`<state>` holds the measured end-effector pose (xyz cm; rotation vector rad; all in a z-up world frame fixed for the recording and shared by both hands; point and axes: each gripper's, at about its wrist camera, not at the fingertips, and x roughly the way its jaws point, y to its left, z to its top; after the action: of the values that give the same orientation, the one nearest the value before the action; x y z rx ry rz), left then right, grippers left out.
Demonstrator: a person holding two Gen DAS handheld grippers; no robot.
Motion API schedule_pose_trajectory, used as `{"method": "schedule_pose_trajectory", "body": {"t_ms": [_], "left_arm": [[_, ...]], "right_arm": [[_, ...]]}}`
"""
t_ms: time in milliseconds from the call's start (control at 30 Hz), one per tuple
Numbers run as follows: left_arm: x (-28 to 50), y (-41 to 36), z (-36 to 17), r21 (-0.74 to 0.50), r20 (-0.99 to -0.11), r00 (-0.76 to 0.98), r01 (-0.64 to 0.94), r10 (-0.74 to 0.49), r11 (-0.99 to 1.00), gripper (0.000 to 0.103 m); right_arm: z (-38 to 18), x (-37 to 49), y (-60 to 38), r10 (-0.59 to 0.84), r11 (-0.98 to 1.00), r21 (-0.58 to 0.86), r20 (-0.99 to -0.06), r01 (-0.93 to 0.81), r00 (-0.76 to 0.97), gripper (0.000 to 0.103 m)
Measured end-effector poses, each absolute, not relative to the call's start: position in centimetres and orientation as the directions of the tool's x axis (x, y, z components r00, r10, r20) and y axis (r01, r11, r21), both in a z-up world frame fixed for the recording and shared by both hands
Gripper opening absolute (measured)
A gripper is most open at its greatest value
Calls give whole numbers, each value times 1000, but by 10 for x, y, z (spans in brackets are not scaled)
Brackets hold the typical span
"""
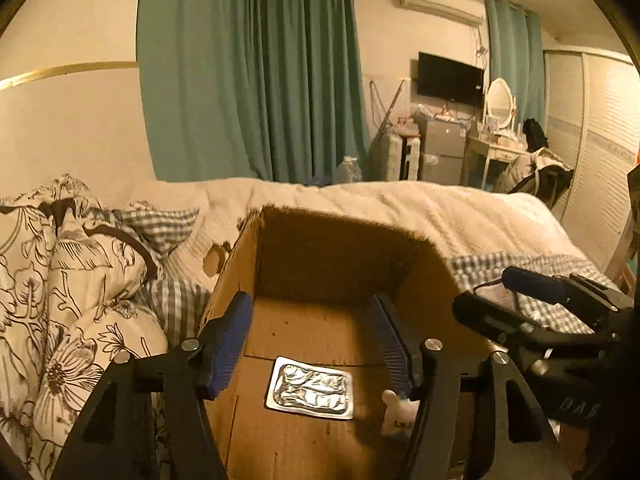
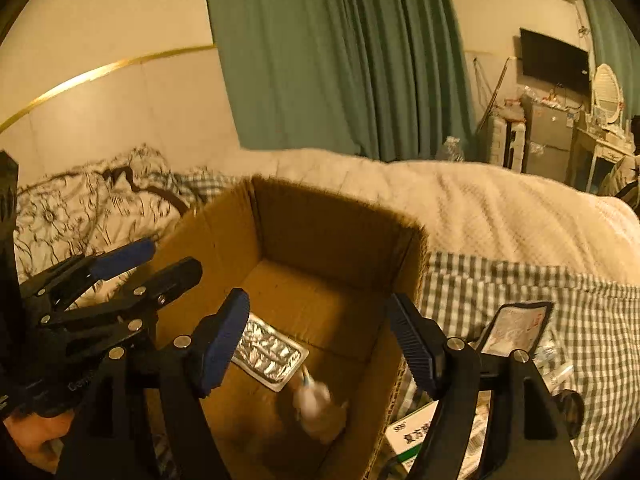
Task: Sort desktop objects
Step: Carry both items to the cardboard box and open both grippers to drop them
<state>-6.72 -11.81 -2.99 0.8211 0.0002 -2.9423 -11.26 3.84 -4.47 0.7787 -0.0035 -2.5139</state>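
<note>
My left gripper (image 1: 312,344) hangs spread wide and holding nothing over the open cardboard box (image 1: 336,256), and my right gripper (image 2: 320,344) gapes just as wide and bare above it too. On the box floor lies a foil blister pack (image 1: 310,387), and just to its right a small white toy (image 1: 398,412), blurred. The box sits on a checked sheet (image 2: 520,280), where a dark-edged pouch (image 2: 516,328) lies to the right.
</note>
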Motion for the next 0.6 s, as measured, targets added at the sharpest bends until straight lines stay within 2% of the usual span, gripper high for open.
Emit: {"method": "schedule_pose_trajectory", "body": {"t_ms": [33,133,233,300,400,600], "left_arm": [[-64,-117,-26,21,-508,-857,87,-85,-996,82],[-51,-114,-10,34,-458,-881,119,-122,-992,103],[-37,-109,7,34,-411,-903,125,-128,-992,103],[-31,-106,16,27,-402,-907,127,-127,-992,103],[-22,-102,26,22,-402,-906,139,-136,-990,103],[-4,-86,42,52,-389,-902,182,-188,-982,103]], "right_arm": [[-39,-109,42,-464,-876,147,-515,460,-720,72],[-19,-91,56,-454,-886,136,-457,444,-765,82],[1,-71,71,-425,-902,110,-403,418,-810,91],[14,-59,83,-405,-912,102,-372,397,-835,92],[30,-43,96,-375,-926,95,-331,365,-866,102],[52,-12,129,-318,-948,104,-244,301,-916,103]]}}
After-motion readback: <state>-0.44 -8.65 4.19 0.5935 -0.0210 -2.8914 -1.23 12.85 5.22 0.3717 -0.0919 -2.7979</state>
